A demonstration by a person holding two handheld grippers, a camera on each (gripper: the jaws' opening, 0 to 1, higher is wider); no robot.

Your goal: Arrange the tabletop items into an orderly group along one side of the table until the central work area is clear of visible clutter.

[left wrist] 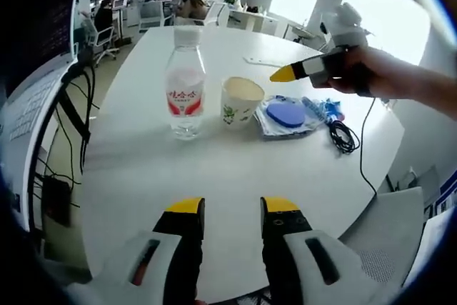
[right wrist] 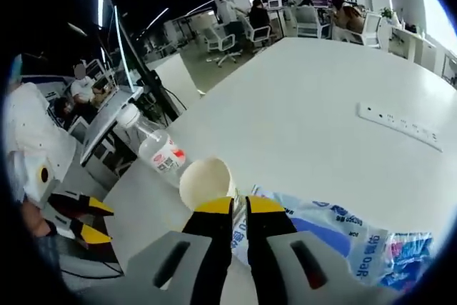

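A clear water bottle (left wrist: 186, 91) with a red-and-white label stands upright on the white table (left wrist: 214, 169). Beside it on the right is a paper cup (left wrist: 239, 99), then a blue-and-white packet (left wrist: 289, 114). My left gripper (left wrist: 232, 208) hovers open over the near table edge, well short of them. A hand holds my right gripper (left wrist: 285, 73) above the packet, its yellow tips together. In the right gripper view, that gripper (right wrist: 239, 208) is shut with nothing in it, just above the cup (right wrist: 206, 182) and packet (right wrist: 335, 237). The bottle (right wrist: 153, 144) and the open left gripper (right wrist: 89, 221) appear at left.
A coiled black cable (left wrist: 343, 136) lies right of the packet and trails off the table edge. A white power strip (right wrist: 400, 125) lies farther out on the table. A grey chair (left wrist: 400, 226) stands at the near right corner; office chairs and desks fill the background.
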